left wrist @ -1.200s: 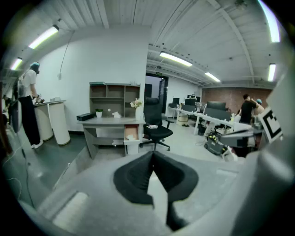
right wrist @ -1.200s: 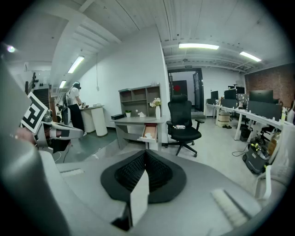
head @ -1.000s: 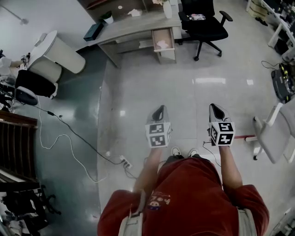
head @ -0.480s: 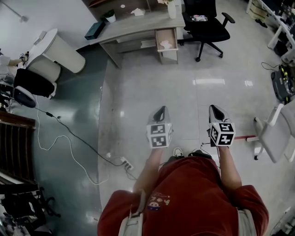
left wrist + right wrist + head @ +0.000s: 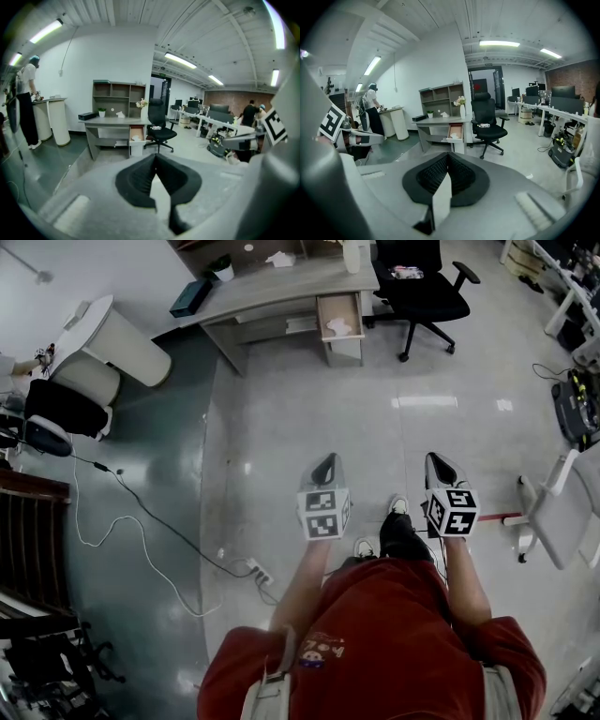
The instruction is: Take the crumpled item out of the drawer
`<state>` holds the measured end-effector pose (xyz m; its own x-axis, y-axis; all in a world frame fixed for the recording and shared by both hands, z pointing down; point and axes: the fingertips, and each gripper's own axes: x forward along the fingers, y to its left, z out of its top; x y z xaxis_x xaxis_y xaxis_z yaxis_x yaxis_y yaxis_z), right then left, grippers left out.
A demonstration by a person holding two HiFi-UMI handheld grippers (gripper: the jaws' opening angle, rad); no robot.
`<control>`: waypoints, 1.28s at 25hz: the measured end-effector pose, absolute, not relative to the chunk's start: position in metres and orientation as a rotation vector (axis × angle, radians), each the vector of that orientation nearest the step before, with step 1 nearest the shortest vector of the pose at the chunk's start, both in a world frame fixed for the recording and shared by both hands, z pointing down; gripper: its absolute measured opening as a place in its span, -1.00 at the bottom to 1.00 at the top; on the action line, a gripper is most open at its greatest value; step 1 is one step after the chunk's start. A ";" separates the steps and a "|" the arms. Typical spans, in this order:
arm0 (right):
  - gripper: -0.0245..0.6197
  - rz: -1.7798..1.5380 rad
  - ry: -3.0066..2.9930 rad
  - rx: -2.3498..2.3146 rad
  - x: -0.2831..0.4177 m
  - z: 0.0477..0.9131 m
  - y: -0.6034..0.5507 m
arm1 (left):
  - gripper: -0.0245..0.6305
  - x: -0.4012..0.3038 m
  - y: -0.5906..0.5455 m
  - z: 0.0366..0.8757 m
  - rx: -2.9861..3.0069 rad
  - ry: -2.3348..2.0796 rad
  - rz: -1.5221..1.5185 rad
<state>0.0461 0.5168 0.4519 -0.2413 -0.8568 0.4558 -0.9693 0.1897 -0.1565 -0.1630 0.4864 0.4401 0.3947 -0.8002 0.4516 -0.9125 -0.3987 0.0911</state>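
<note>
A wooden drawer (image 5: 338, 318) stands pulled out of the grey desk (image 5: 281, 292) far across the floor. A white crumpled item (image 5: 338, 327) lies inside it. The drawer (image 5: 137, 133) also shows small in the left gripper view, and the drawer (image 5: 455, 131) in the right gripper view. My left gripper (image 5: 325, 466) and right gripper (image 5: 437, 463) are held side by side at waist height, both shut and empty, pointing toward the desk. They are several steps away from it.
A black office chair (image 5: 418, 292) stands right of the drawer. A white round counter (image 5: 111, 348) is at the far left. A cable and power strip (image 5: 254, 570) lie on the floor to my left. A white chair (image 5: 555, 517) stands close on my right.
The person's right foot has stepped forward and now shows between the grippers. Both grippers keep their pose, and the desk has shifted slightly in view.
</note>
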 end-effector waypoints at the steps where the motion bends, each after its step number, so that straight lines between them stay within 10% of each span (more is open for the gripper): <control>1: -0.92 0.610 -2.202 1.739 0.046 0.455 0.514 | -0.93 -0.163 0.484 0.443 2.329 -1.488 0.491; 32: -0.92 0.686 -2.272 1.631 0.160 0.481 0.234 | -0.93 -0.051 0.228 0.458 2.212 -1.561 0.570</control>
